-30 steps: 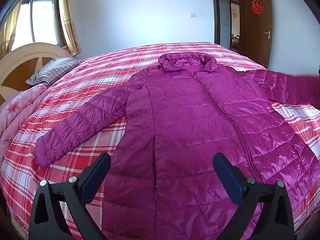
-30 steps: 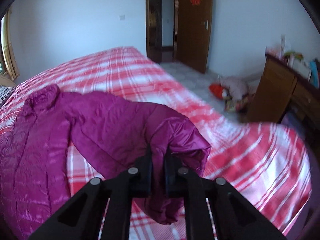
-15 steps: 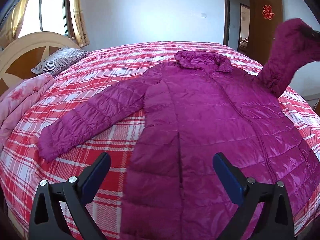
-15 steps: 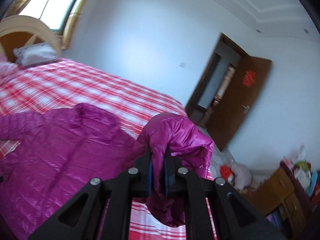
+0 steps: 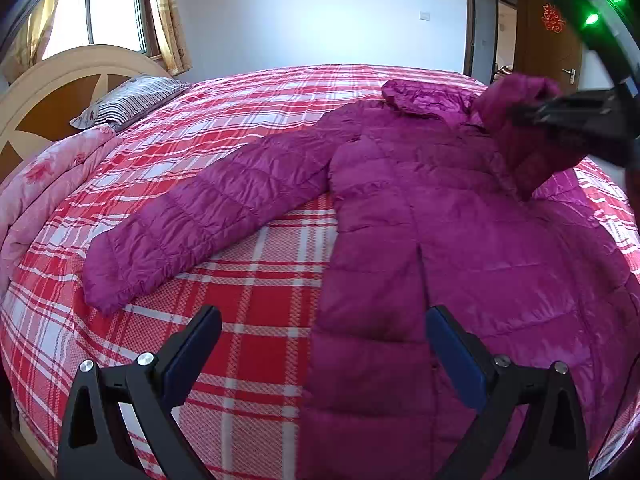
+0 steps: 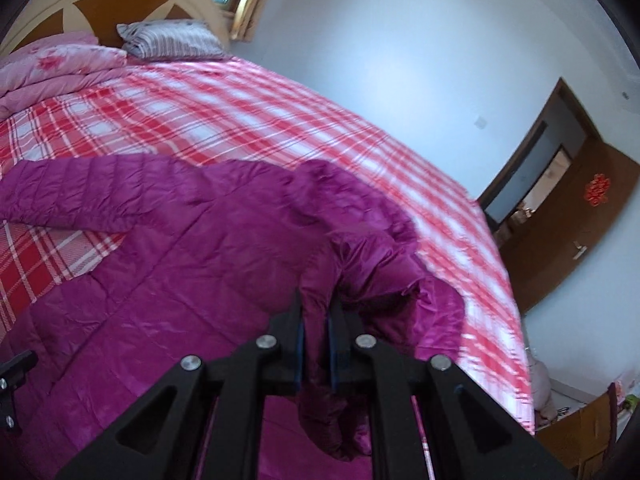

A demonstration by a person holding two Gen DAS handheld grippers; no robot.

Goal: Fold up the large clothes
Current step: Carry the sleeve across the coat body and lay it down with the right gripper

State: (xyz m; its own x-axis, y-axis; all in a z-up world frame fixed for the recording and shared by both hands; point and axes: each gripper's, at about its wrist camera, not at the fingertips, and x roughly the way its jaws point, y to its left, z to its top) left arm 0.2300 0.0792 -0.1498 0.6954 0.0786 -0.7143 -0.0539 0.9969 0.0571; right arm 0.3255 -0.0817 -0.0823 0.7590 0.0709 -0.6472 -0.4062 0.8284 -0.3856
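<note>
Spread flat, front up, across a red plaid bed (image 5: 248, 320): a magenta quilted coat (image 5: 460, 240), collar toward the far edge, laid out this way so sleeves and sides can be turned in over the body. One sleeve (image 5: 208, 216) lying straight out on the bedspread toward the headboard (image 5: 48, 92), cuff near the bed's near edge, not yet folded.

The other sleeve (image 6: 352, 280) lifted clear of the bed and hanging bunched above the coat's chest, held there, probably, so it can be laid across the front as the first fold. Pinched by the right gripper (image 6: 316, 344), jaws pressed nearly together on the cuff fabric, loose cloth drooping below them. Right gripper angled downward over the coat, seen from the left camera as a dark blurred shape (image 5: 560, 108) reaching in from the right at shoulder level.

Left gripper (image 5: 324, 344) low over the near edge of the bed, tilted down toward the coat's hem, jaws spread wide and holding nothing, one finger (image 5: 192, 344) over bare bedspread, the other over the coat.

A striped pillow (image 5: 128, 100) and a pink quilt (image 5: 52, 184) near the headboard, well apart from the coat.
</note>
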